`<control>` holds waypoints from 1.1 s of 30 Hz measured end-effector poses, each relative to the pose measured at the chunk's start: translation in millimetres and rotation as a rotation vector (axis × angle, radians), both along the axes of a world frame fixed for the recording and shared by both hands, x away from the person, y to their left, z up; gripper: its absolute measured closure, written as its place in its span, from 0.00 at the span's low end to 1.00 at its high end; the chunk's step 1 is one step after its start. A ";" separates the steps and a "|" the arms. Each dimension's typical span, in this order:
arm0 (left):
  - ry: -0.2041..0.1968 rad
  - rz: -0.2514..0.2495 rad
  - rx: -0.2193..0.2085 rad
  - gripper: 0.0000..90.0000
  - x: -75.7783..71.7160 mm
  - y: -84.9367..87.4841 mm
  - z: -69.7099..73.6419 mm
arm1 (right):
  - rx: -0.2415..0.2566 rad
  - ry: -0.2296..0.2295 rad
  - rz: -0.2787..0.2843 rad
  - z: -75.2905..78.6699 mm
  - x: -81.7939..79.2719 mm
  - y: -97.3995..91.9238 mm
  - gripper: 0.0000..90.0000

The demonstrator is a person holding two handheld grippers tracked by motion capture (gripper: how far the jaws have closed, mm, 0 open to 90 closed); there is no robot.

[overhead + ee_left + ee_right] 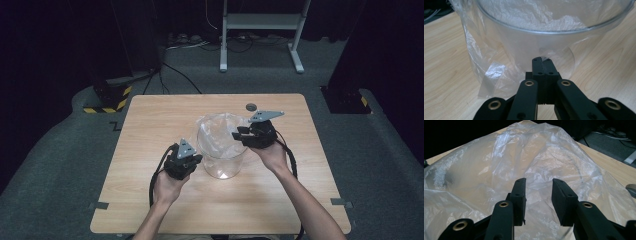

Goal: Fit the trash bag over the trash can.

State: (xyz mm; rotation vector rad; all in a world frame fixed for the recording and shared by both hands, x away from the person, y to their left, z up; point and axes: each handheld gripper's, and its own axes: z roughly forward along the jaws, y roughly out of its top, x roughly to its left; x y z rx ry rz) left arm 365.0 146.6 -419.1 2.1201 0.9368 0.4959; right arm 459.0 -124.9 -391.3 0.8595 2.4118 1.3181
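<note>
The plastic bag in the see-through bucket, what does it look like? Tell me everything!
The plastic bag is thin, clear and very crinkly. It lines a clear round container standing in the middle of the wooden table, and it spills over the rim and hangs down the outside. The left gripper is shut, pinching a bit of the bag low on the outside. The right gripper is open just above the rumpled top.

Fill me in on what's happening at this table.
A person is fitting a thin plastic bag into a clear round container on the wooden table, with a tool in each hand. The left tool is shut on a bit of the bag's film low on the container's outer wall. The right tool is open, its jaws apart over the crumpled bag at the container's mouth.
</note>
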 end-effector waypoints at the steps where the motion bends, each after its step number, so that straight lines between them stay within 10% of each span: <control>1: 0.007 -0.001 0.001 1.00 0.0 0.9 -1.5 | 0.002 -0.001 0.001 0.0 -0.4 -0.6 0.70; 14: 0.073 0.017 0.020 1.00 9.9 13.4 -18.7 | 0.025 0.016 -0.002 0.8 1.2 -8.0 0.68; 20: 0.057 0.002 -0.104 0.61 -1.3 18.4 -4.2 | 0.031 0.013 0.008 3.6 -2.3 -9.7 0.66; 26: 0.025 0.004 -0.283 0.42 -8.3 28.4 21.2 | 0.026 0.004 0.025 5.5 -9.5 -11.3 0.64; 33: 0.033 0.115 -0.307 0.35 18.5 17.1 43.9 | 0.028 0.008 0.034 1.8 -12.0 -12.4 0.61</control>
